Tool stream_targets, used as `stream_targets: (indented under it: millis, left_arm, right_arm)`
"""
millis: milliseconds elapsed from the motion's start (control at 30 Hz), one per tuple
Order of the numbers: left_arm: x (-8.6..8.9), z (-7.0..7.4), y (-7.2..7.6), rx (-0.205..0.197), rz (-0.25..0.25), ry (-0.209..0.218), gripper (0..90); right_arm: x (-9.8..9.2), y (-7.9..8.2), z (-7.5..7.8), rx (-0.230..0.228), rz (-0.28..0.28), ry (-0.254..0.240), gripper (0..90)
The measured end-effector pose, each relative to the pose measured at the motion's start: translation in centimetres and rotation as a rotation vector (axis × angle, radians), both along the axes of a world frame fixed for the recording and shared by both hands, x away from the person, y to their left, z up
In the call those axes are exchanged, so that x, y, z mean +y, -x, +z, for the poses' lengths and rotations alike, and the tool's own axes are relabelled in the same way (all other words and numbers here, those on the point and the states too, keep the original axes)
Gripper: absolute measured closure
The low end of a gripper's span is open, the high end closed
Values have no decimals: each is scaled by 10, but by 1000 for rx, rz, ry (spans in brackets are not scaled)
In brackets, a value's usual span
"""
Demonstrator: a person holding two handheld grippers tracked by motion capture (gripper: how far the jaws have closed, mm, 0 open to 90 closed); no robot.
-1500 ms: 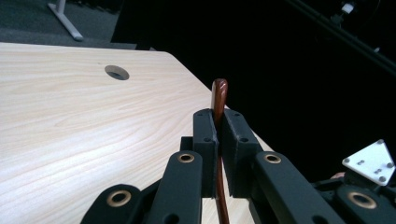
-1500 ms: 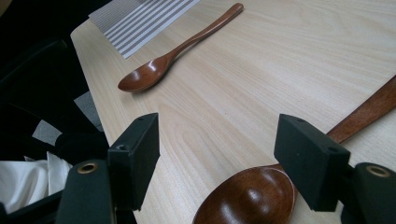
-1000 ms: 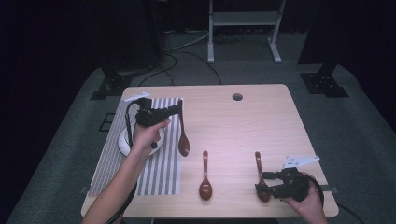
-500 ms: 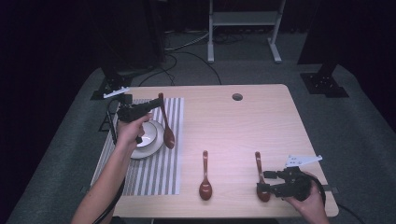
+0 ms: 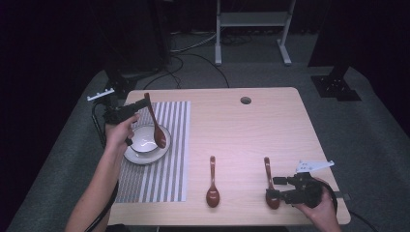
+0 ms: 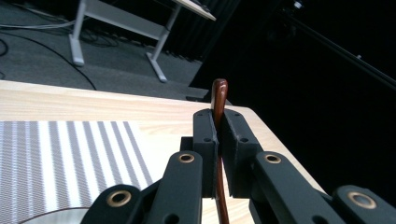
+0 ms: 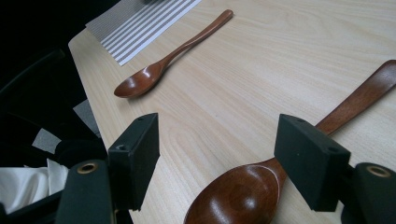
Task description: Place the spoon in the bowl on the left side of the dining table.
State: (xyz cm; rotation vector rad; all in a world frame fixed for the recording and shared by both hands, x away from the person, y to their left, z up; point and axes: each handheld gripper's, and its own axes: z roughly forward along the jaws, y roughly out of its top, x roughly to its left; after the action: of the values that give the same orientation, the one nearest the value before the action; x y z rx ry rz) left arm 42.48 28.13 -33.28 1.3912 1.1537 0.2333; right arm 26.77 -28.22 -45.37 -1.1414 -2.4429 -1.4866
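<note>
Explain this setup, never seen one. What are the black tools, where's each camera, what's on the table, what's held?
A person works two handheld two-jaw grippers. The high view looks down on a wooden table. Each other view rides a gripper, looking along its jaws. The left gripper is shut on a wooden spoon, its bowl over a white bowl on a striped placemat. The right gripper is open around a second spoon's bowl, lying on the table. A third spoon lies between them.
</note>
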Motion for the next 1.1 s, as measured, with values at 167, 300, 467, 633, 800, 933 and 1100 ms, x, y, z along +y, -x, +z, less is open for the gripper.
stream_targets:
  millis: [167,300,467,633,800,933,1100]
  left_arm:
    - [11,-2,-1,5,33,3,846]
    - [19,-3,-1,9,54,5,846]
    - [28,-1,-1,9,81,9,846]
    - [37,3,0,0,101,6,846]
    - [46,4,1,-3,124,12,846]
    - [57,-1,0,6,162,26,846]
    - [68,-10,0,20,202,37,846]
  right_arm:
    - [0,0,0,-2,0,0,297]
    - [-1,0,0,-3,-1,-1,297]
    - [-1,0,1,-5,-1,-1,297]
    - [-1,0,1,-7,-3,-2,296]
    - [-1,0,1,-9,-3,-1,296]
    - [-1,0,1,-9,-3,-2,296]
    - [-1,0,1,-6,-1,-1,296]
